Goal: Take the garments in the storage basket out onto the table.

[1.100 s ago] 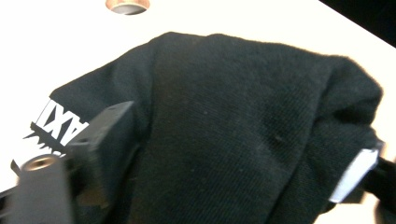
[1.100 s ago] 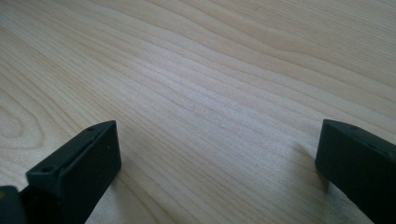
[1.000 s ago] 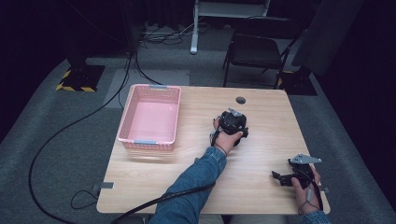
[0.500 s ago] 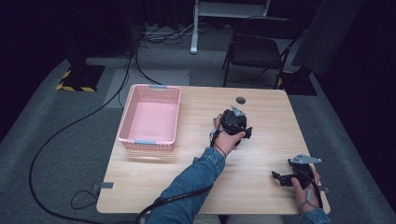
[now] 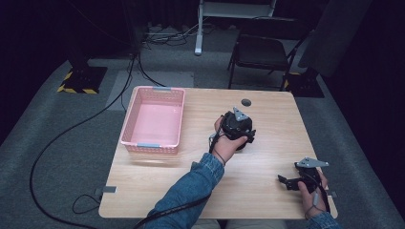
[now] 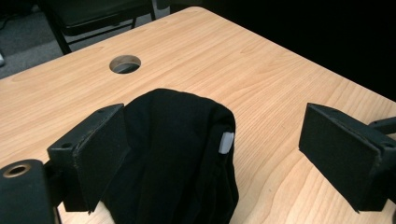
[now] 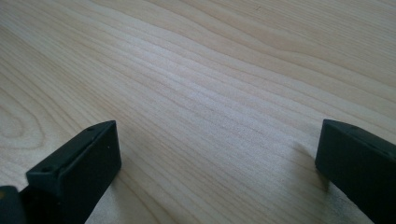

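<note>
Far left, on the grey carpet: a black cable (image 5: 47, 152) looping toward the wooden desk (image 5: 143, 191).

On the desk's left part: an empty pink basket (image 5: 138, 143), upright, well apart from both hands.

At mid-desk, seen from above: the left tool (image 5: 239, 129), gripped by a hand in a denim sleeve and pointed toward the far edge, over a black cloth (image 6: 173, 154). In the left gripper view: the cloth bunched in a mound on the wood between the jaws, lying against the left-hand jaw, well clear of the right-hand one; jaws spread wide, not clamped on it. On the cloth's right-hand side, a small pale tag. Just beyond the cloth, a round hole (image 5: 246, 102) in the desktop, near the far edge.

Behind the desk, on the floor: a dark folding chair (image 5: 260, 52).

At the near right corner: the right tool (image 5: 285, 182), held low over the desk and pointed leftward. In the right gripper view: jaws standing far apart over bare wood grain, with nothing between them.
</note>
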`<state>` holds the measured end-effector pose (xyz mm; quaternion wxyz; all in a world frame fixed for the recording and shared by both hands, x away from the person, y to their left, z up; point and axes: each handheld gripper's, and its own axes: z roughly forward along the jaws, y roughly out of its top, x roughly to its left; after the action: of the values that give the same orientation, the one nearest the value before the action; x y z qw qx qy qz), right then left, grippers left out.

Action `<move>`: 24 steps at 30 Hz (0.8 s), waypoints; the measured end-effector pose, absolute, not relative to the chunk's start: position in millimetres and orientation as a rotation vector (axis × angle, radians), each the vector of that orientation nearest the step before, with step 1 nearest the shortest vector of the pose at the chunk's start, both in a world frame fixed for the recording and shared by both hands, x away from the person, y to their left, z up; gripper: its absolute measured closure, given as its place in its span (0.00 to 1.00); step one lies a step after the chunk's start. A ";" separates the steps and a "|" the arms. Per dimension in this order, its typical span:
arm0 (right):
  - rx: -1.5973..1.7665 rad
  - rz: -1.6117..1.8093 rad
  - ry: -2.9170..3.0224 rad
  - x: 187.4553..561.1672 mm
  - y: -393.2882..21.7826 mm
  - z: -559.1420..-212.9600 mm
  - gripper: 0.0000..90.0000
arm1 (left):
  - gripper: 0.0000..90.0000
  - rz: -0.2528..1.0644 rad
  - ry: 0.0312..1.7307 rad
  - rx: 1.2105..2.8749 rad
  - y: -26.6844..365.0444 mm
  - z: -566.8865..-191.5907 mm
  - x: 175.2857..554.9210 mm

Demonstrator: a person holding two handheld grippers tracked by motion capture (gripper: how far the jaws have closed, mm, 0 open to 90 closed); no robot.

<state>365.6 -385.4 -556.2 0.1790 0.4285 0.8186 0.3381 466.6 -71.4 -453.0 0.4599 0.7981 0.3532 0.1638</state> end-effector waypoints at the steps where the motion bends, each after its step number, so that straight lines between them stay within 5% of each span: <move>1: 1.212 0.956 2.314 365.6 -385.4 -556.2 0.00 | 0.09 0.407 0.869 1.963 -68.8 -451.9 464.6; 24: 1.207 0.958 2.316 366.1 -385.1 -556.3 0.00 | 0.09 0.469 0.798 1.933 -38.6 -429.1 428.1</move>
<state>366.1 -385.1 -556.3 0.1787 0.4270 0.8192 0.3386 428.1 -38.6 -429.1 0.4785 0.7920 0.3269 0.1922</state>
